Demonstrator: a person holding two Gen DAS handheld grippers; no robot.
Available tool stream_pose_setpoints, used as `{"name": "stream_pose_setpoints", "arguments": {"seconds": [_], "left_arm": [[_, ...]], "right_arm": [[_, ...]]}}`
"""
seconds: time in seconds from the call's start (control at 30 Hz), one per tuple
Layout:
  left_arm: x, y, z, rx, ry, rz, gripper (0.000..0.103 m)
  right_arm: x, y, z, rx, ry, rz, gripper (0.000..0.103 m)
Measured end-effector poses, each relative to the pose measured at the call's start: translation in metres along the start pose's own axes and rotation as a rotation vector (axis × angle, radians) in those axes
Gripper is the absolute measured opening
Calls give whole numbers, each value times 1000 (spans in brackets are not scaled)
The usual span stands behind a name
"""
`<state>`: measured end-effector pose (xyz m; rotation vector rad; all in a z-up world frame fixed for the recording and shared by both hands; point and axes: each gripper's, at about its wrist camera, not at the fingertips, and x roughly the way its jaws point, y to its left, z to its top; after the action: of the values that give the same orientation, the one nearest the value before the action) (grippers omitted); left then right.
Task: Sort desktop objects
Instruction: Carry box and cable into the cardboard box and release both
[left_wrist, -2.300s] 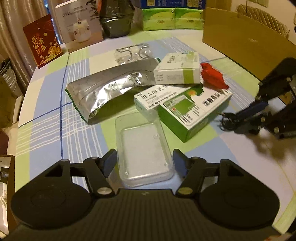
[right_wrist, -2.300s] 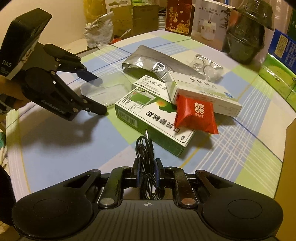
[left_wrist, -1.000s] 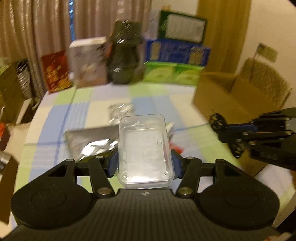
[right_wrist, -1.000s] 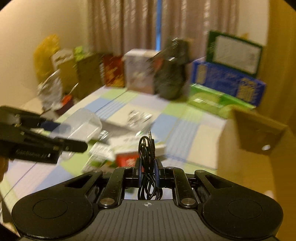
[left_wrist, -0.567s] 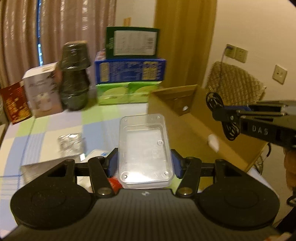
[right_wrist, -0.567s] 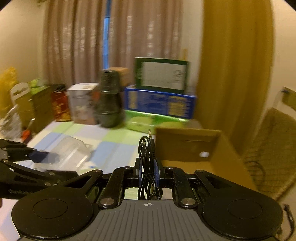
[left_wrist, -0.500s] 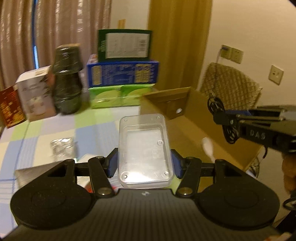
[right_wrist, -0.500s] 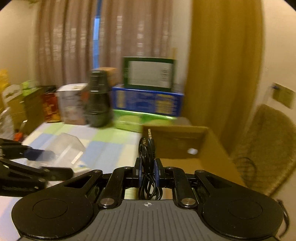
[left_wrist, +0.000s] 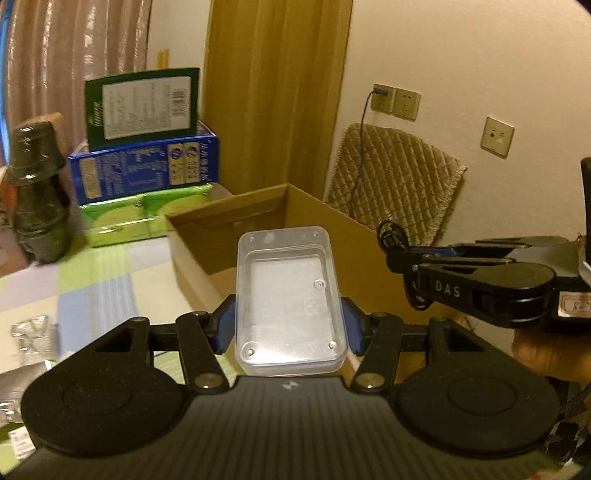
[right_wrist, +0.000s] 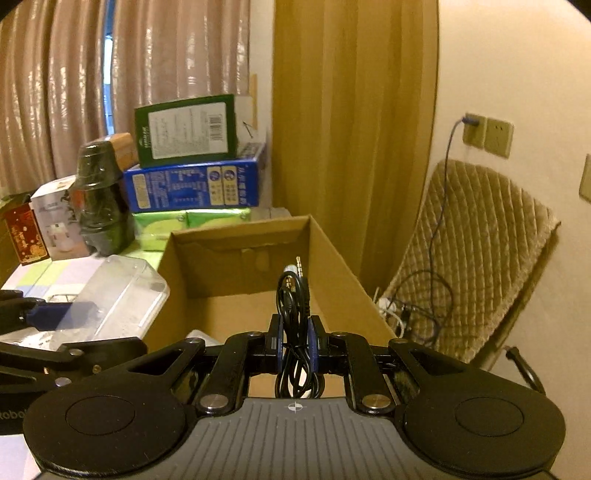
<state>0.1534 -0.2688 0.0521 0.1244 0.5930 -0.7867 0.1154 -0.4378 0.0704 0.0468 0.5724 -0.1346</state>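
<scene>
The plastic box (left_wrist: 290, 295), clamped in the left gripper (left_wrist: 290, 325), and the cable (right_wrist: 295, 325), pinched in the right gripper (right_wrist: 295, 345), have been carried off the table. Both are now held toward the cardboard box (right_wrist: 236, 266) at twelve o'clock; release is judged next.

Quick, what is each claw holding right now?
Left claw: closed on the clear plastic box.
Right claw: closed on the coiled black cable.
</scene>
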Motion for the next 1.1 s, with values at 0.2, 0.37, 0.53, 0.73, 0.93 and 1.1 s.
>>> {"name": "stream_pose_setpoints", "arguments": {"seconds": [0.2, 0.37, 0.53, 0.73, 0.93, 1.1], "left_arm": [[14, -4, 0, -9, 4, -43, 53], [26, -7, -5, -23, -3, -57, 67], [23, -2, -6, -24, -16, -40, 72], [8, 15, -10, -24, -25, 7, 72], [-9, 45, -20, -42, -8, 75, 73], [-36, 81, -30, -64, 1, 157, 79]], "right_arm": [[8, -8, 1, 34, 26, 7, 10], [13, -13, 2, 62, 50, 13, 10], [17, -12, 2, 73, 63, 20, 11], [16, -11, 4, 89, 39, 8, 66], [14, -6, 6, 91, 15, 16, 70], [11, 14, 8, 50, -11, 63, 70]]}}
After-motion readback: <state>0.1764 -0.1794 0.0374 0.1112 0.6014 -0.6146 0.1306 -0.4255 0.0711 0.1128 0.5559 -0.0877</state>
